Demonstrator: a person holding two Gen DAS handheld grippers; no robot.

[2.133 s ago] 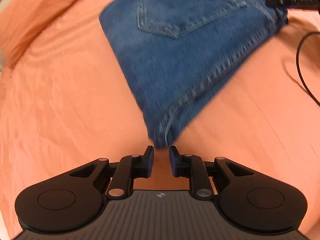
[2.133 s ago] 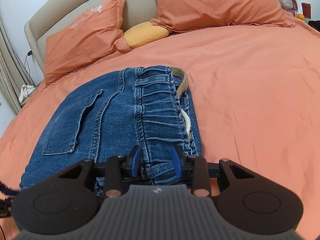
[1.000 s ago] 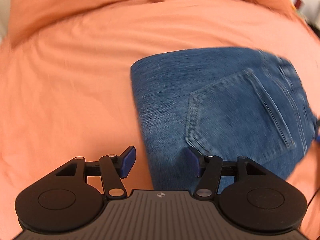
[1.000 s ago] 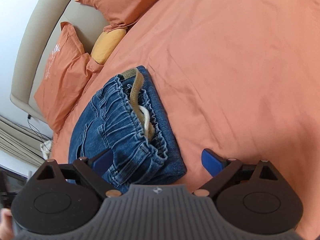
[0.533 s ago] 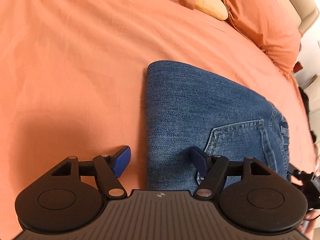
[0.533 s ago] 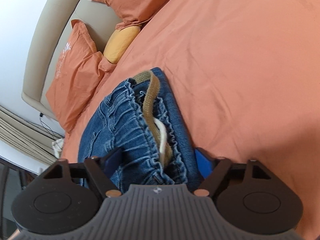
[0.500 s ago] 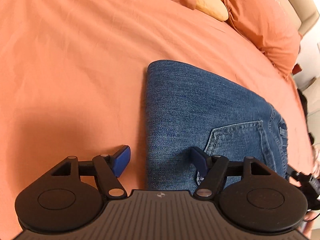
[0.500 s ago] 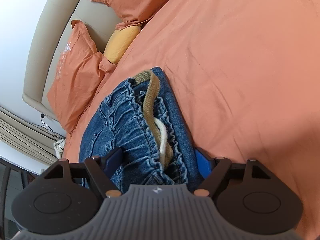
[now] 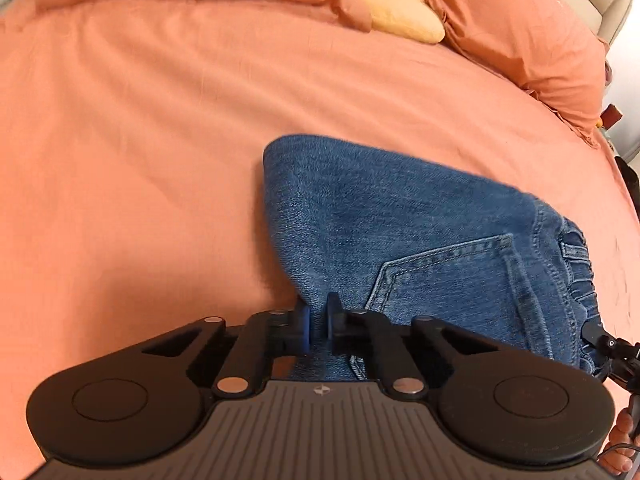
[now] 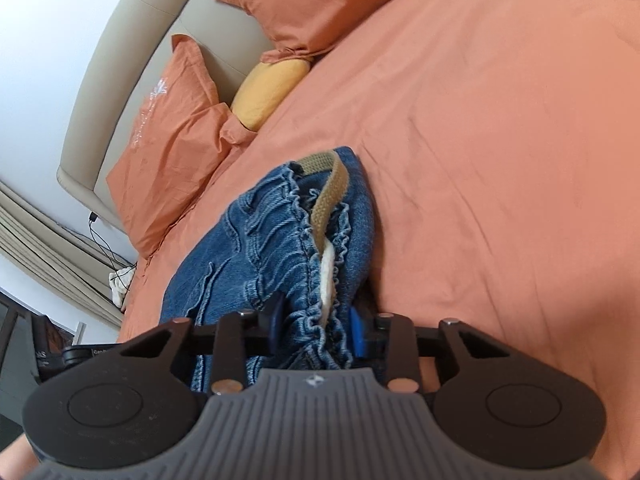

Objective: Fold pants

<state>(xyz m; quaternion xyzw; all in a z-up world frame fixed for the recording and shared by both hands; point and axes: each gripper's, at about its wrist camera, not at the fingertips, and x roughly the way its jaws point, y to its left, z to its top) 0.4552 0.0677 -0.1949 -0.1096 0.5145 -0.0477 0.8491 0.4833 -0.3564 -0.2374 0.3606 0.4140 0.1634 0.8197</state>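
both tools just closed, left tool (image 9: 316,320) and right tool (image 10: 316,330) pinching jeans (image 9: 420,232).

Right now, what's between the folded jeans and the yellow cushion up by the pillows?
Only bare orange bedsheet lies between the jeans and the yellow cushion, clearest in the left wrist view.

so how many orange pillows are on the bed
2. One orange pillow leans on the headboard at the left, the other sits further right. A yellow cushion lies between them. More may be out of frame.

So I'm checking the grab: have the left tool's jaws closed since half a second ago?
Yes. The left tool has just closed, pinching the jeans edge.
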